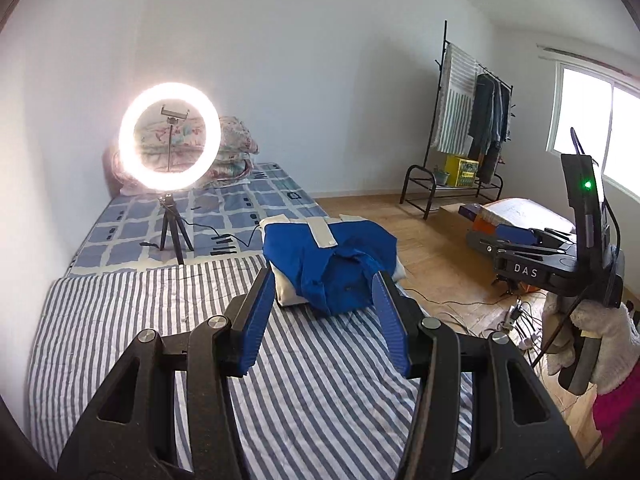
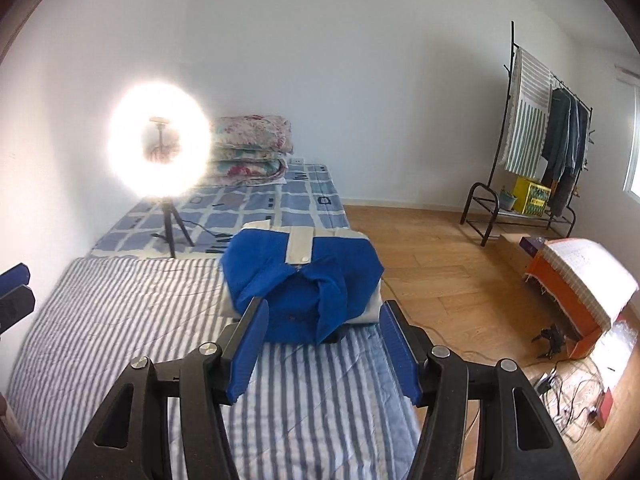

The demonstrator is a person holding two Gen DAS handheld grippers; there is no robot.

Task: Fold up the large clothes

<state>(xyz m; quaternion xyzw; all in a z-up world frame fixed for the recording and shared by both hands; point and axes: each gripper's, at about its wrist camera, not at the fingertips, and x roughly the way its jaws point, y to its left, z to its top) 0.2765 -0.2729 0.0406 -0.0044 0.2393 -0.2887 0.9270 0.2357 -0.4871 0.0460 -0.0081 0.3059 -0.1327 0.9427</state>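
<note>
Blue-padded fingers of your left gripper (image 1: 324,300) sit closest to the lens, spread wide and holding nothing; your right gripper (image 2: 324,334) is spread the same way and empty, and it also shows off to the side in the left wrist view, gripped in a white glove (image 1: 596,332). Both hover above the striped blanket (image 1: 140,320) covering the near end of the bed (image 1: 256,196). On that blanket, right at the bed's floor-side edge, lies the blue and white garment (image 1: 328,264), already bundled into a compact pile with a collar flap sticking up loose on top. Risks as I judge them: the bundle sits so near the edge that a push or a one-sided pinch could tip it onto the wooden floor (image 2: 440,256); grabbing the loose flap alone would likely drag the fold open; the ring light (image 1: 170,138) on its small tripod stands well apart, but its cable trails across the bed toward the garment and could snag. Readable writing: "DAS" on the right gripper's body. The yellow crate (image 1: 462,170) under the clothes rack (image 1: 472,120) carries print too small to read.
</note>
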